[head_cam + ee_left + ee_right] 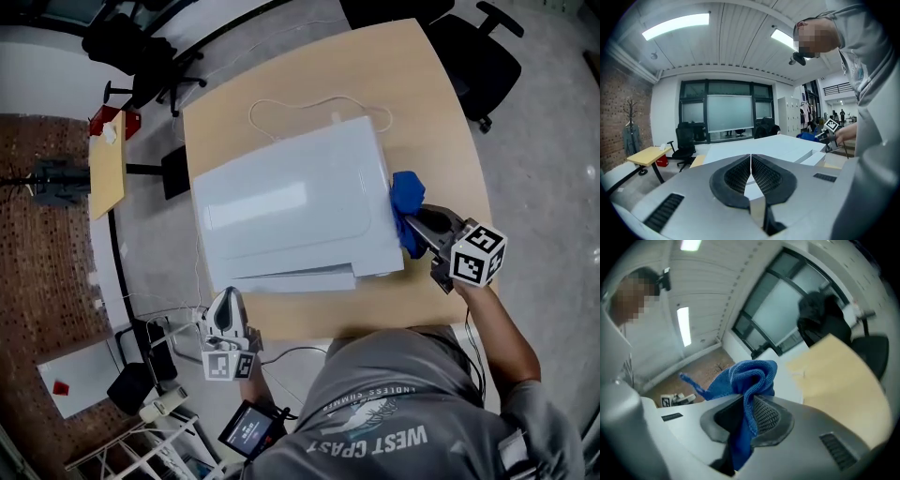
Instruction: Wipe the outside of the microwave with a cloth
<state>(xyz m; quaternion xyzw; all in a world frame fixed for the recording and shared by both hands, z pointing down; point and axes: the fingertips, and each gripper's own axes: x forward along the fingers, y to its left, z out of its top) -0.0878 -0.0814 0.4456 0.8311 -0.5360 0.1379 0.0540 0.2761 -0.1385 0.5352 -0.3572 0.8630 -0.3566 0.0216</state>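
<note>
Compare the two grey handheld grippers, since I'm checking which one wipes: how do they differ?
The left gripper is shut, empty; the right gripper is shut on a blue cloth. The left is apart from the white microwave; the right is beside it. Both carry marker cubes.

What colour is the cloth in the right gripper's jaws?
Blue. The cloth shows best in the right gripper view.

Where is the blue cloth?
In the head view, the blue cloth is pinched in the right gripper, at the right edge of the white microwave on the wooden table.
</note>
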